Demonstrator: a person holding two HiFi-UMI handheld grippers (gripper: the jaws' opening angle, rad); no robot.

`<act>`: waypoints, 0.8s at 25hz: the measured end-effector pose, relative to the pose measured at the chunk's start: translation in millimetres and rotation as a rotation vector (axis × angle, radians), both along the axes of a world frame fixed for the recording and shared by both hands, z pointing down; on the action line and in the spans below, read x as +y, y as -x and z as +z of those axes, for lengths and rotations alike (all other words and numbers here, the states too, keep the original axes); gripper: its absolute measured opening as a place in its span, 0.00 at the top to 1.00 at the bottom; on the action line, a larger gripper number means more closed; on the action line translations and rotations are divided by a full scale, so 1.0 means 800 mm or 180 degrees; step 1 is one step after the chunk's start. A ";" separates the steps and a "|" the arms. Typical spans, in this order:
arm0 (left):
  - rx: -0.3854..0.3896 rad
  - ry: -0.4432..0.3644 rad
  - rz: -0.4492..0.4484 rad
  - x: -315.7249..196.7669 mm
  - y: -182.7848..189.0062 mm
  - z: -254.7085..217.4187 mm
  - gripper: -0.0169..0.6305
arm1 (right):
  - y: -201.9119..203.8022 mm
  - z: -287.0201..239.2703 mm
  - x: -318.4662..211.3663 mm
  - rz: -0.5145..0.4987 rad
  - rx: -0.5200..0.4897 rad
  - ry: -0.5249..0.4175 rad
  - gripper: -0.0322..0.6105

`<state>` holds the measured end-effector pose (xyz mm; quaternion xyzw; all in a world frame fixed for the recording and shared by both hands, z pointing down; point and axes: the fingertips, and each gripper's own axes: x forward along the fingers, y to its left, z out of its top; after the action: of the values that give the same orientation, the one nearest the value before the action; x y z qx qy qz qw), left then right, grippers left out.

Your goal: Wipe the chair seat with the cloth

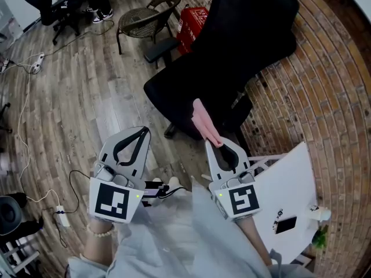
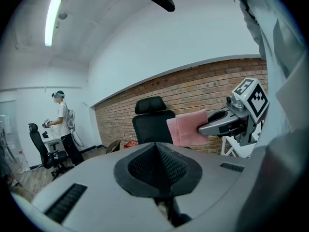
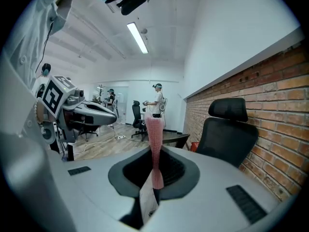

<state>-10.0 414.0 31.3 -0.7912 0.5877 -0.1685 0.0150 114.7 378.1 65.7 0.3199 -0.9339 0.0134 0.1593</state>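
Your right gripper (image 1: 217,143) pinches the pink cloth (image 1: 204,120) near the black chair seat (image 1: 174,97); your left gripper (image 1: 142,132) has its jaws together, empty.

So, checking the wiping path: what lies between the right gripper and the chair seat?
Only the pink cloth that the right gripper itself holds. The head view shows it sticking out toward the chair seat, nothing else in that stretch.

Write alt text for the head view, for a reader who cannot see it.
Seen from above, the right tool grips a pink cloth in front of a black chair. The left tool is shut and empty beside it, over a wood floor. A brick wall stands behind the chair.
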 end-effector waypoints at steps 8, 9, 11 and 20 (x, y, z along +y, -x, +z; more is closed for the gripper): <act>0.0018 -0.0099 0.0074 0.011 0.017 -0.011 0.95 | 0.014 -0.015 0.013 0.0100 -0.0081 -0.0114 0.86; 0.0016 -0.0104 0.0083 0.013 0.020 -0.011 0.95 | 0.015 -0.014 0.016 0.0120 -0.0056 -0.0128 0.86; -0.0005 -0.0108 0.0111 0.016 0.024 -0.010 0.95 | 0.017 -0.011 0.023 0.0147 0.0005 -0.0155 0.86; -0.0034 -0.0125 0.0179 0.015 0.034 -0.007 0.95 | 0.026 -0.005 0.025 0.0215 0.0090 -0.0237 0.86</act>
<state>-37.3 426.3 25.5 -0.8061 0.5683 -0.1606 0.0383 93.7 398.3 61.5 0.3571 -0.9200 -0.0205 0.1600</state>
